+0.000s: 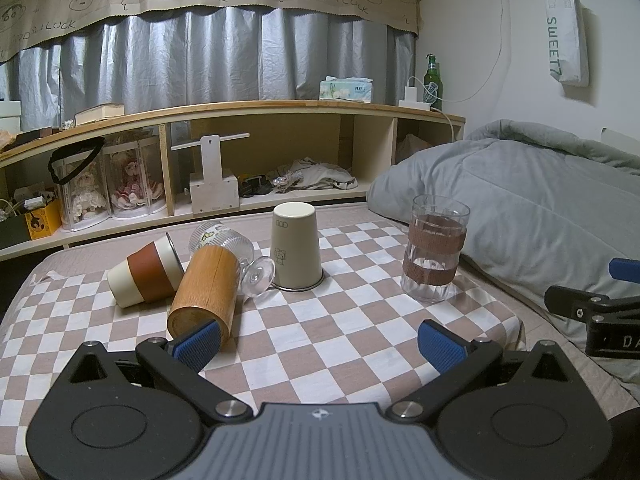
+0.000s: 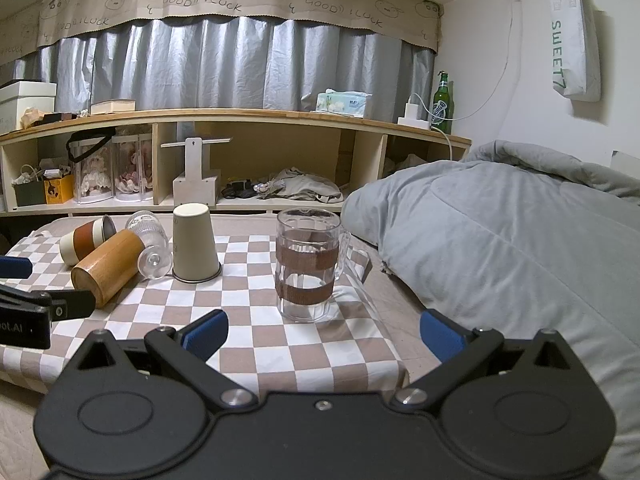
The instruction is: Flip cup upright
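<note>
A cream cup (image 1: 296, 248) stands upside down on the checkered cloth, also in the right wrist view (image 2: 194, 242). A wooden cup (image 1: 206, 290) (image 2: 108, 266), a brown-banded cream cup (image 1: 146, 274) (image 2: 86, 238) and a clear stemmed glass (image 1: 236, 254) (image 2: 150, 242) lie on their sides left of it. A glass mug with brown bands (image 1: 434, 248) (image 2: 308, 264) stands upright at the right. My left gripper (image 1: 320, 346) is open and empty, near the wooden cup's base. My right gripper (image 2: 324, 336) is open and empty, just before the glass mug.
The checkered cloth (image 1: 320, 320) covers a low table. A grey duvet (image 1: 540, 208) lies on the right. A wooden shelf (image 1: 260, 152) with dolls, boxes and clothes runs behind. The right gripper's body shows at the left view's right edge (image 1: 600, 312).
</note>
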`<action>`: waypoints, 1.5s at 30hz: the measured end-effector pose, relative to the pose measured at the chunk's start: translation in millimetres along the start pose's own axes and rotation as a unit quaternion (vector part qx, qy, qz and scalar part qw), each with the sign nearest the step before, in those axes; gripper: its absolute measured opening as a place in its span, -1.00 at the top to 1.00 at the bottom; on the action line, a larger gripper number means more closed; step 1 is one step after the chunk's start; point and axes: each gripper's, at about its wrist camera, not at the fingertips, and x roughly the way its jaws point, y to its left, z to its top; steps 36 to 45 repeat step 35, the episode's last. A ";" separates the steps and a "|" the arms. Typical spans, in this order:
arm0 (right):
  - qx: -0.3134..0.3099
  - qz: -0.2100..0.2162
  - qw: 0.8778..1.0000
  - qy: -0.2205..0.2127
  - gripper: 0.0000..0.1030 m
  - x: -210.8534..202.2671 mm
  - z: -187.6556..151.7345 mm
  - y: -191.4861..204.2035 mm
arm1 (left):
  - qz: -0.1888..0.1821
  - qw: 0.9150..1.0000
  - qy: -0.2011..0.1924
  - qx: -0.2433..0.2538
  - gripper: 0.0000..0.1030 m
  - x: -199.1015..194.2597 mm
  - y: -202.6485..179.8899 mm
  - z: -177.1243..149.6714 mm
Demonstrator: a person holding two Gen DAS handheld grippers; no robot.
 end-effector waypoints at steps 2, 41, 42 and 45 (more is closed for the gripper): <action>0.000 0.000 1.000 0.000 -1.00 0.2 0.5 0.8 | 0.000 1.000 0.000 0.000 -1.00 -0.1 0.3 -0.1; 0.004 -0.001 1.000 0.001 -1.00 0.0 -0.7 -1.9 | -0.001 1.000 0.003 0.002 -1.00 0.7 -1.6 -4.0; 0.004 -0.001 1.000 0.001 -1.00 0.0 -0.7 -1.9 | -0.001 1.000 0.003 0.002 -1.00 0.7 -1.6 -4.0; 0.004 -0.001 1.000 0.001 -1.00 0.0 -0.7 -1.9 | -0.001 1.000 0.003 0.002 -1.00 0.7 -1.6 -4.0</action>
